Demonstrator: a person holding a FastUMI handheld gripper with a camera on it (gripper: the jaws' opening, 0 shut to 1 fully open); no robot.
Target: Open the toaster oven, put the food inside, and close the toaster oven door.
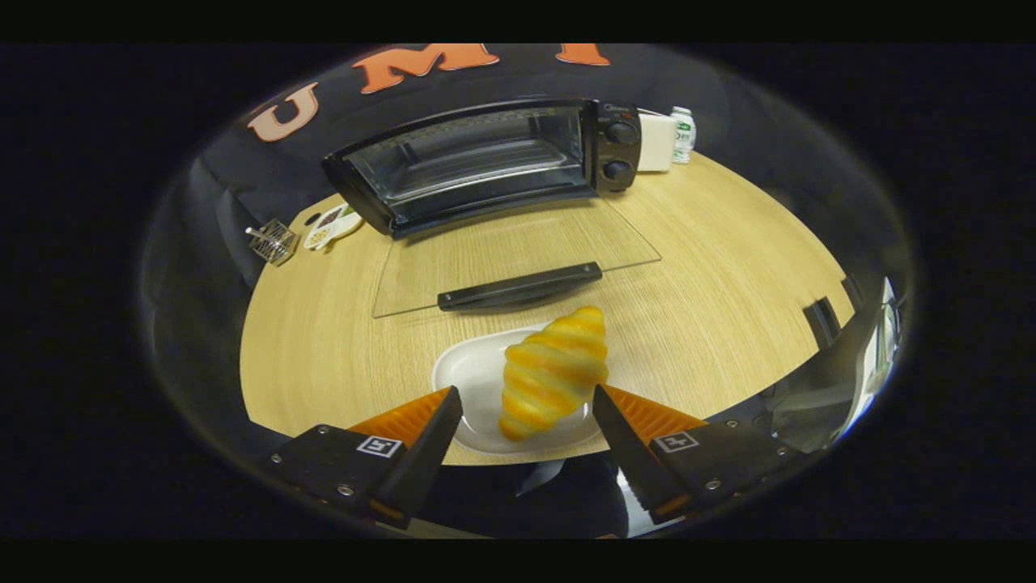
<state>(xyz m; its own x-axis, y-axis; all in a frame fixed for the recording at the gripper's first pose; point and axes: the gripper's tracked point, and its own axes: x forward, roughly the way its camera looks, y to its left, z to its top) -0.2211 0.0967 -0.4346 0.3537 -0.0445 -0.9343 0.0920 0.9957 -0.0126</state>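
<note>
While the door lies open:
Claw [526, 405]: spread wide, fingers flanking the croissant [553, 372], not touching.
Croissant: on white plate [469, 376], near table [728, 267] edge.
Toaster oven [486, 162]: far side, glass door [510, 259] flat.

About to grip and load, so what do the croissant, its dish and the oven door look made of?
Croissant: glossy and evenly coloured, probably a plastic or foam replica.
Dish: smooth white, ceramic or plastic.
Oven door: clear glass, woodgrain visible through it, black handle.
Gripper: open, fingers flanking the croissant.

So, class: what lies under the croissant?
A white dish on the wooden table. The open gripper brackets both. The dish part beneath the croissant is covered.
</note>
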